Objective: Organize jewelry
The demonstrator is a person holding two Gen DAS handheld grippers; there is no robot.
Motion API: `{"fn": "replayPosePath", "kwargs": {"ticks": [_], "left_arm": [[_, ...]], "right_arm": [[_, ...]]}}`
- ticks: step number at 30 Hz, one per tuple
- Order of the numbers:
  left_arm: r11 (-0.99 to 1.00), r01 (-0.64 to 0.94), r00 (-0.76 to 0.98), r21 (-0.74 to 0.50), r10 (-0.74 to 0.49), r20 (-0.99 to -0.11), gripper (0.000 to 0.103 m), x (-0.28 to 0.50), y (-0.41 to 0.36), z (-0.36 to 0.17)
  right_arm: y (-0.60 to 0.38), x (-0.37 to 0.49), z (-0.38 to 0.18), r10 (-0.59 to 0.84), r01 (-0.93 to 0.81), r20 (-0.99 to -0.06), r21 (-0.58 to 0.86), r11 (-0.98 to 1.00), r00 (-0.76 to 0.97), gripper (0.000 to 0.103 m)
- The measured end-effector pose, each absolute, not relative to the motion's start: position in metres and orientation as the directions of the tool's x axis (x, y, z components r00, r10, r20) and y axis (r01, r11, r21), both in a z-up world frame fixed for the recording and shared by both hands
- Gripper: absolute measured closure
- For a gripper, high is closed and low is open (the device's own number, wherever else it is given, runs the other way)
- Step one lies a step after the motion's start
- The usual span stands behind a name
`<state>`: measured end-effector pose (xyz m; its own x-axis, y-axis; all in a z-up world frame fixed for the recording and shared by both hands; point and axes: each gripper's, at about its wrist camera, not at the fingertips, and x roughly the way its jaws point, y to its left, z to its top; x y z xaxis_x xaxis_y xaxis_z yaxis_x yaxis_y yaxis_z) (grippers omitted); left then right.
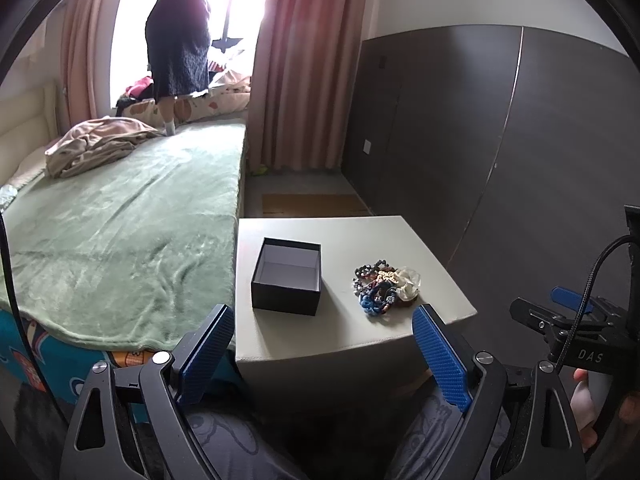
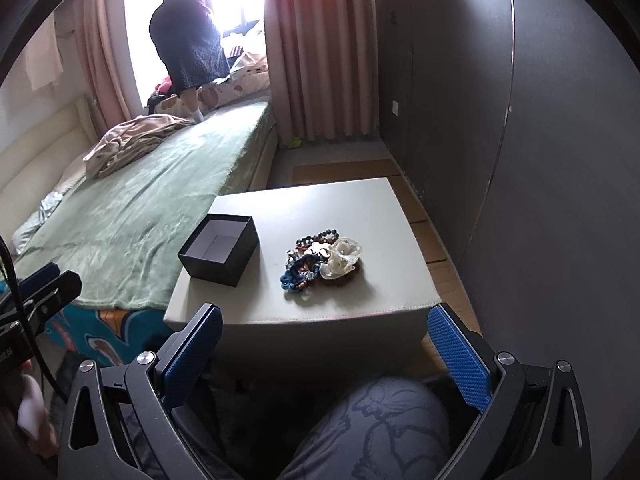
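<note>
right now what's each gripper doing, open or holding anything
left gripper: open, holding nothing
right gripper: open, holding nothing

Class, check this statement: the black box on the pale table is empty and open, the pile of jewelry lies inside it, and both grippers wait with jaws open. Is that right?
One error: the pile of jewelry lies on the pale table beside the black box, not inside it, as the right wrist view shows. The rest holds.

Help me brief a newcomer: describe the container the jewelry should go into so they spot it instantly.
Beside the green-covered bed stands a low pale table. On its bed-side half sits a small black box, lidless, with a white, empty interior. Unlike the tangled jewelry pile next to it, it is square and plain.
</note>
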<state>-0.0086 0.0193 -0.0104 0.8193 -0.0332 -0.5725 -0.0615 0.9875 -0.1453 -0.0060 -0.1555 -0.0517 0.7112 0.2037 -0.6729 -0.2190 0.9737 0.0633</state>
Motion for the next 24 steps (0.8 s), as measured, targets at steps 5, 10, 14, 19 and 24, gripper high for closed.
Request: {"fn": "replayPosePath", "kwargs": {"ticks": [5,10,14,19,24], "left_arm": [[0.987,-0.063,0.820,-0.150,-0.034,-0.571,0.012,-0.0115,0.0223,-0.0094],[0.987,-0.063,0.819,-0.147,-0.033,-0.573,0.012,-0.0097,0.0202,-0.0101],[0.987,-0.064,0.819,-0.147,-0.032,-0.573,0.012,-0.0098,0.0201,-0.0103],[0.987,-0.063,0.820,-0.147,-0.033,-0.572,0.012,-0.0097,0.0197,-0.0106],[0.987,-0.063,0.819,-0.147,-0.033,-0.572,0.012,-0.0099,0.0197,-0.0106]], "right_arm": [[-0.1556,-0.0074,-0.0500,0.205,-0.220,-0.668,0.064,0.973,0.715,0.000],[-0.1558,-0.0071,-0.0498,0.206,-0.221,-0.667,0.063,0.973,0.716,0.000],[-0.1570,-0.0072,-0.0488,0.205,-0.223,-0.666,0.059,0.973,0.718,0.000],[-0.1568,-0.0075,-0.0481,0.204,-0.221,-0.665,0.060,0.973,0.719,0.000],[-0.1565,-0.0075,-0.0480,0.202,-0.220,-0.665,0.058,0.974,0.719,0.000]]}}
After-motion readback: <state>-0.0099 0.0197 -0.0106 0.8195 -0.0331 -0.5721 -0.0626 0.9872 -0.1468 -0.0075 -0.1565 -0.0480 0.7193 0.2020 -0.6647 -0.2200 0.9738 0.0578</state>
